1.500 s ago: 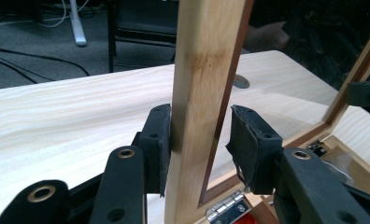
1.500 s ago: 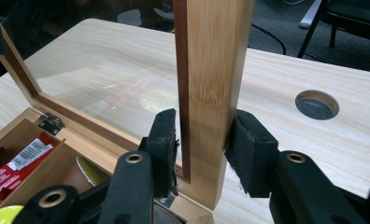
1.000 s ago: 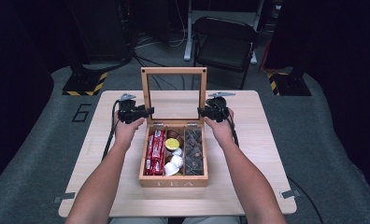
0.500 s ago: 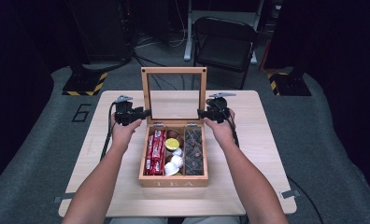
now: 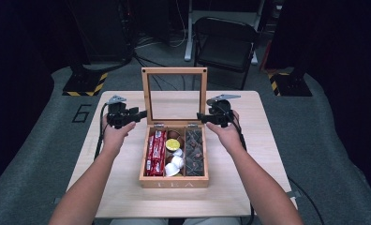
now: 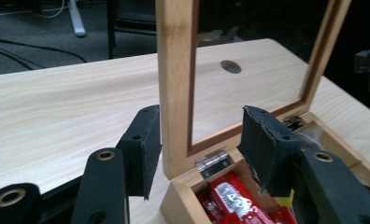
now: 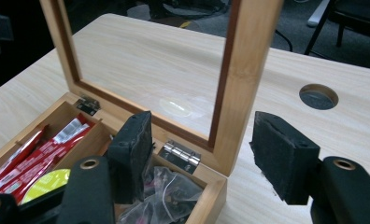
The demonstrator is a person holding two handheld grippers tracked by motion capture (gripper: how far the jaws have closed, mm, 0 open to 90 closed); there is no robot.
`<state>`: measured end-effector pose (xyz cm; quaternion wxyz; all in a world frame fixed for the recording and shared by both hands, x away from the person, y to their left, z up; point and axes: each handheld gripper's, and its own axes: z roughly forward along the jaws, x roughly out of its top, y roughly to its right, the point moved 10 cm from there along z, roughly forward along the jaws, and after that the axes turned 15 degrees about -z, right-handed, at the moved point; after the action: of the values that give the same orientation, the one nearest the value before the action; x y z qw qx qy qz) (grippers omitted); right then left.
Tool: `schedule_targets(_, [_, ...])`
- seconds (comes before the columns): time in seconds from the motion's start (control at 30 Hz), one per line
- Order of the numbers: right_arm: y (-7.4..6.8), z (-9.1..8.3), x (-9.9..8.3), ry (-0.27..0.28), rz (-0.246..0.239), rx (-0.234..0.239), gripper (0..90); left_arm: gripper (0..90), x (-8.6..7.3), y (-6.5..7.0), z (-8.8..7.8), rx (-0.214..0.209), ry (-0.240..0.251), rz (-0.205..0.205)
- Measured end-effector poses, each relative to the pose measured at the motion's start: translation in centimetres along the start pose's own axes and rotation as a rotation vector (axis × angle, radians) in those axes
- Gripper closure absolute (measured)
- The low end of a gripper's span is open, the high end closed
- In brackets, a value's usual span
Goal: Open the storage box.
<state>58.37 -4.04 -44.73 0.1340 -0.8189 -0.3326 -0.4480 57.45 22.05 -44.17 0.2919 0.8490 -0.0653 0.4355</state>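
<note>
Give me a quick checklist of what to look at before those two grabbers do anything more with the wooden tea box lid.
1. Lid standing upright, fully open: ok.
2. Left gripper free of the lid: ok. Its jaws have just been opening and straddle the left side rail without pressing it.
3. Right gripper free of the lid: ok. Its jaws have just been opening, with the right rail between them, untouched.
4. Hinges intact: ok.
5. Box sitting flat on the table: ok.
6. Lid will stay up unaided: cannot tell.
</note>
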Motion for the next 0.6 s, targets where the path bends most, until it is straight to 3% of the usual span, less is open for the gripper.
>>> schedule_targets(0.13, [-0.9, -0.5, 0.1, -0.004, -0.028, 0.012, 36.4, 48.0, 0.2, 0.7, -0.7, -0.018, 0.015, 0.006])
schedule_targets(0.37, [-2.8, -1.4, -0.1, -0.01, -0.08, 0.078, 39.2, 48.0, -0.2, 1.6, -1.8, -0.018, 0.004, 0.07])
schedule_targets(0.6, [-3.6, -2.2, -0.3, -0.011, -0.139, 0.098, 39.2, 48.3, -0.5, 2.7, -2.7, -0.06, -0.001, 0.038])
